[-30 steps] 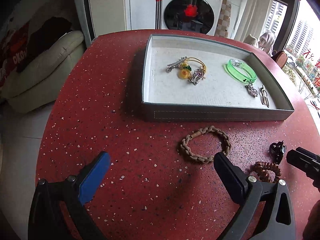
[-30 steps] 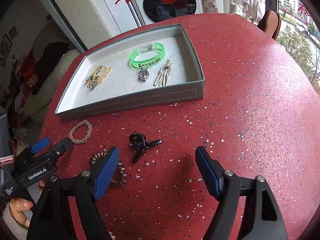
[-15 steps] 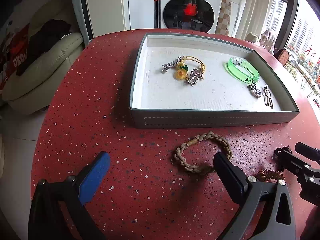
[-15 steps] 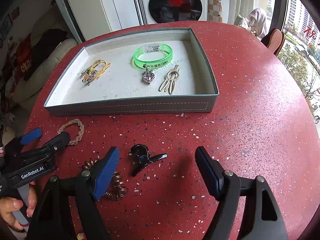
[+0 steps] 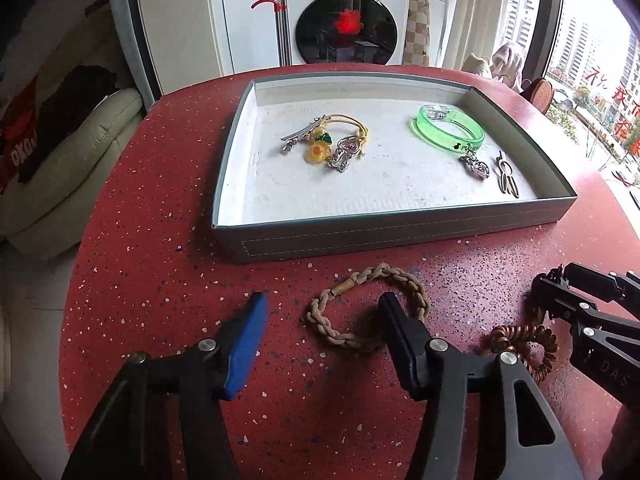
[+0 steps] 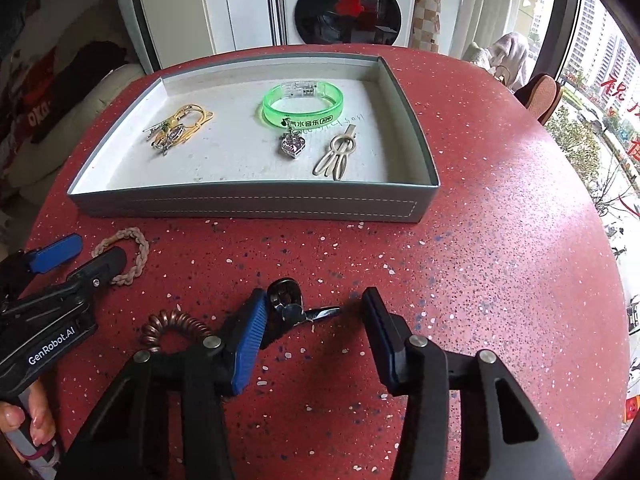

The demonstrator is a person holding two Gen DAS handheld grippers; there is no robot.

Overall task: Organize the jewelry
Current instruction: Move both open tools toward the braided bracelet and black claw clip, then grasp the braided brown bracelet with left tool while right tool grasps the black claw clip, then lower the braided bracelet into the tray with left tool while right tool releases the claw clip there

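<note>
A grey tray (image 5: 400,236) (image 6: 248,200) on the red table holds a green bangle (image 5: 448,130) (image 6: 304,104), a yellow hair tie with clips (image 5: 332,142) (image 6: 176,130), a heart charm (image 6: 292,146) and a metal clip (image 6: 338,156). My left gripper (image 5: 320,320) (image 6: 76,254) is open, its jaws straddling the near side of a braided beige bracelet (image 5: 368,308) (image 6: 128,252). My right gripper (image 6: 312,320) (image 5: 560,280) is open around a black claw clip (image 6: 292,308). A copper spiral hair tie (image 5: 524,344) (image 6: 172,330) lies between them.
The red speckled table (image 6: 500,240) extends to the right of the tray. A washing machine (image 5: 348,16) and a sofa (image 5: 60,160) stand beyond the table. A hand (image 6: 24,420) holds the left gripper.
Both grippers have moved forward and down. The left jaws have narrowed and now straddle the braided bracelet; the right jaws have narrowed and now flank the black claw clip.
</note>
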